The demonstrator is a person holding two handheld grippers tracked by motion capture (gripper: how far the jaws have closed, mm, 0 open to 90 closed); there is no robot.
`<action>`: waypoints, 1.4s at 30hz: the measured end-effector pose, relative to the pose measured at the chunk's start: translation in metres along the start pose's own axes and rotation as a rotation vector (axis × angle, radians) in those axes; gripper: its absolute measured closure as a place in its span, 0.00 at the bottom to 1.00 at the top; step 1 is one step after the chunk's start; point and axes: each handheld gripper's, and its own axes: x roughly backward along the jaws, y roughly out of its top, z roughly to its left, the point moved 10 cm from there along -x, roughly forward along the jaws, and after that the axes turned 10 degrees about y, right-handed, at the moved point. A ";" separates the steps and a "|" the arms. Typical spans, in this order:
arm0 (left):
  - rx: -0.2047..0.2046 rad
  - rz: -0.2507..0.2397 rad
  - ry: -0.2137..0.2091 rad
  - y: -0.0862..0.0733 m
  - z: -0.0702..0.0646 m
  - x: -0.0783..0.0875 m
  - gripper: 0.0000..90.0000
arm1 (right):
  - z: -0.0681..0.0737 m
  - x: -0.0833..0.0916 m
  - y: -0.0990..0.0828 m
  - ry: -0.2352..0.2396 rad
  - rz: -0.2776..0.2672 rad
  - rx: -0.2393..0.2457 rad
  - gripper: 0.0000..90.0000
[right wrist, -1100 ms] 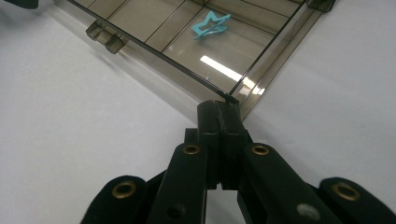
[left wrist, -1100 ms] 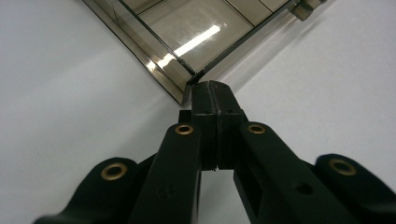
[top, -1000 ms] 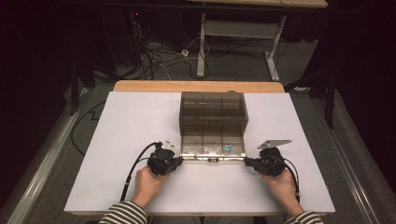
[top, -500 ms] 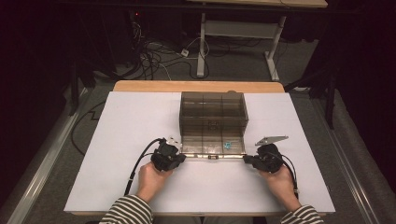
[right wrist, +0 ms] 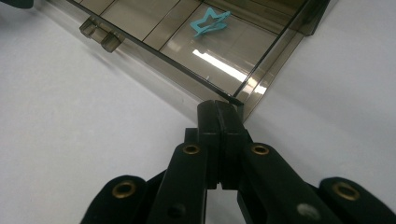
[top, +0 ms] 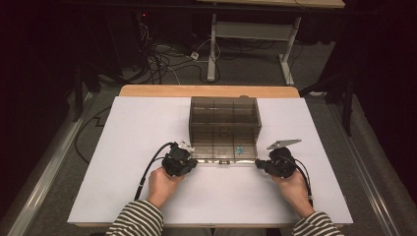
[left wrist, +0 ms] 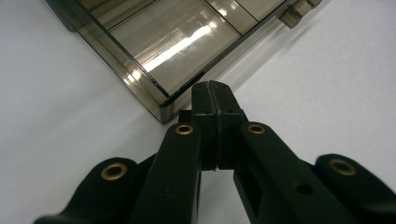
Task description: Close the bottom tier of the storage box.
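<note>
Near the table's front edge, the smoky compartment box [top: 223, 129] lay open, lid flat. The left claw [left wrist: 210, 88] and right claw [right wrist: 219, 106], both fully closed and empty, sat at the lid's front corners, probably to flip it shut.

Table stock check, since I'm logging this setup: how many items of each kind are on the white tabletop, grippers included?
Smoky clear compartment box: 1
Teal star-shaped clip, lying in the box: 1
Black grippers, jaws shut, one at each near corner of the box: 2, left gripper and right gripper
Total: 4
</note>
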 end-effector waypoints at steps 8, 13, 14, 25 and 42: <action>0.008 -0.004 0.008 0.006 0.001 -0.005 0.97 | -0.003 -0.004 0.005 0.003 -0.002 -0.009 1.00; 0.016 -0.007 0.011 0.010 0.003 -0.009 0.97 | -0.006 -0.006 0.007 -0.003 -0.002 -0.015 1.00; 0.020 -0.008 0.012 0.010 0.003 -0.010 0.97 | -0.006 -0.007 0.008 -0.002 -0.003 -0.016 1.00; 0.030 -0.008 0.028 0.016 0.007 -0.018 0.97 | -0.008 -0.011 0.017 -0.006 -0.001 -0.014 1.00; 0.039 -0.011 0.027 0.025 0.004 -0.029 0.97 | -0.016 -0.016 0.026 -0.012 -0.006 -0.034 1.00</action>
